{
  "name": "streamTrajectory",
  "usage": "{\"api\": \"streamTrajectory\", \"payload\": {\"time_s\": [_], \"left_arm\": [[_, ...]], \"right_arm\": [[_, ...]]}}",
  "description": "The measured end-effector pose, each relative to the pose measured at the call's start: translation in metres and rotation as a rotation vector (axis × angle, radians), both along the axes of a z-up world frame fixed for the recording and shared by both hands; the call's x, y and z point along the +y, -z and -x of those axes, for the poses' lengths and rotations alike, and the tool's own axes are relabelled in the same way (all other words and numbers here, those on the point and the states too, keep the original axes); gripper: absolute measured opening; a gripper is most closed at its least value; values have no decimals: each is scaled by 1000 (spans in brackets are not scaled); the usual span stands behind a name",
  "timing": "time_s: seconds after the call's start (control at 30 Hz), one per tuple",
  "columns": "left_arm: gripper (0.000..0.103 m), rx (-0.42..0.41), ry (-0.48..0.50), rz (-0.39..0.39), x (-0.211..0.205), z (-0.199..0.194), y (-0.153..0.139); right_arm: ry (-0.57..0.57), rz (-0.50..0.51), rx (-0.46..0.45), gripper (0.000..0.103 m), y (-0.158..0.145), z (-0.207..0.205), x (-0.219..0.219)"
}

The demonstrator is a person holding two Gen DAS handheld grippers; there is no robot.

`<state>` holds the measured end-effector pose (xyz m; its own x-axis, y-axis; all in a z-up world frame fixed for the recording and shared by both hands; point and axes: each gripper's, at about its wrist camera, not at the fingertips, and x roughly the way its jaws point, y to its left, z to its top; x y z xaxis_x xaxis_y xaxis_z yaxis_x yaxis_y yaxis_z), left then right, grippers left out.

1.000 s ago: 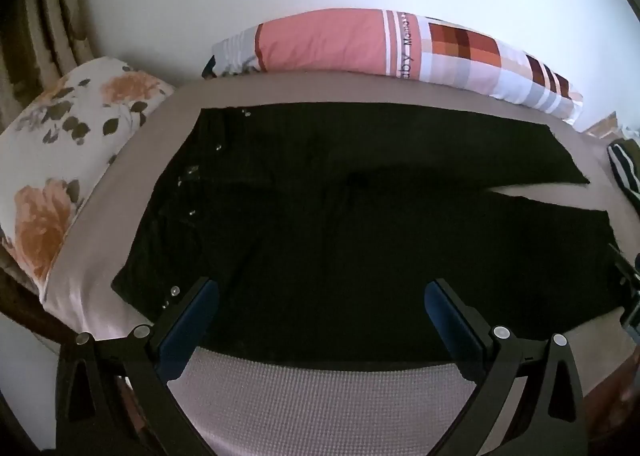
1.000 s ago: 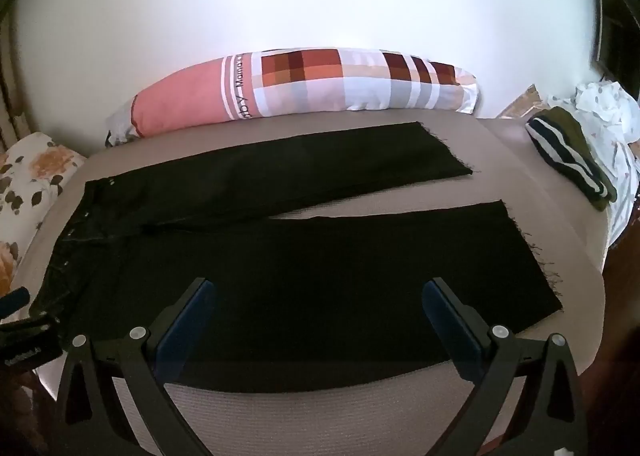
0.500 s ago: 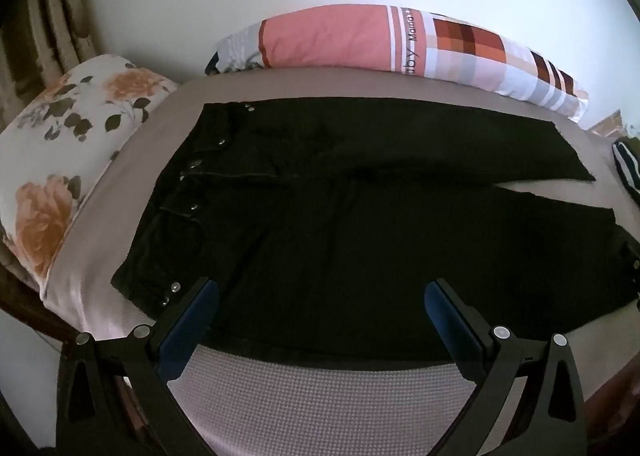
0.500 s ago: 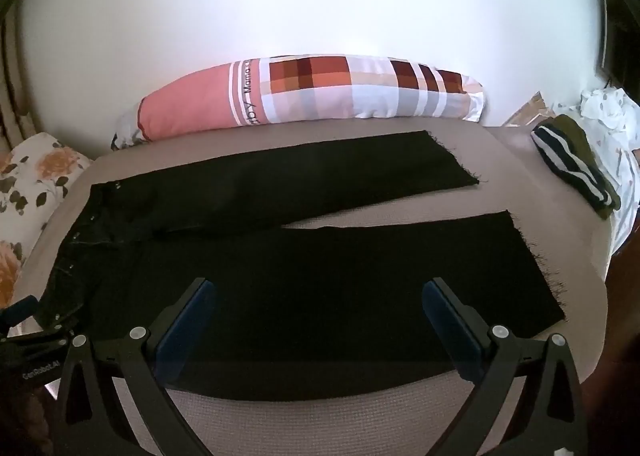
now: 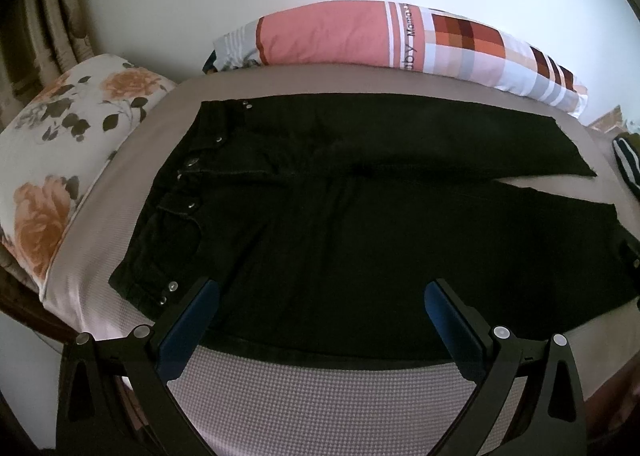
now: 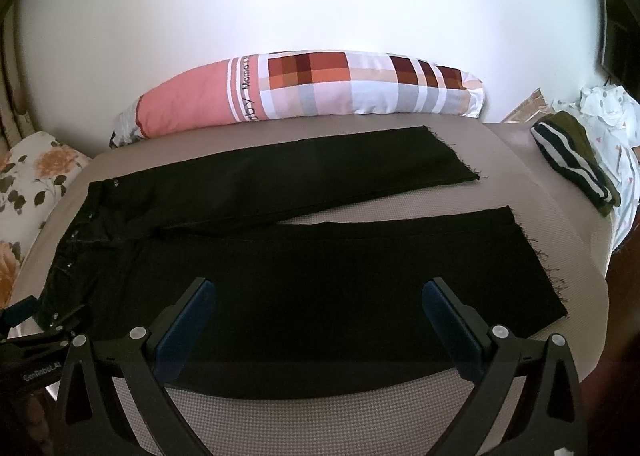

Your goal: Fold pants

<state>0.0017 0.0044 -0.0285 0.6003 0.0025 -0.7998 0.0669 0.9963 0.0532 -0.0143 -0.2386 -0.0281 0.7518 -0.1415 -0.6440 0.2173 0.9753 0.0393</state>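
Centrally, black pants lie flat and unfolded on the bed, waistband at frame left, both legs spread toward the right. At bottom centre of each wrist view, the left hand-held gripper and the right hand-held gripper hover over the near leg, jaws wide apart, gripping nothing. A long patchwork pillow lines the wall at top; a floral pillow sits left; striped clothing lies at the right edge.
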Motion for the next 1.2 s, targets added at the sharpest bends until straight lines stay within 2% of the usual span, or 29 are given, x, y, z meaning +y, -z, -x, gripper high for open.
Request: {"api": "streamTrajectory", "payload": {"time_s": [1.2], "left_arm": [[102, 11, 6, -18, 2, -4, -2]], "right_arm": [[-3, 8, -2, 103, 1, 2, 0]]}}
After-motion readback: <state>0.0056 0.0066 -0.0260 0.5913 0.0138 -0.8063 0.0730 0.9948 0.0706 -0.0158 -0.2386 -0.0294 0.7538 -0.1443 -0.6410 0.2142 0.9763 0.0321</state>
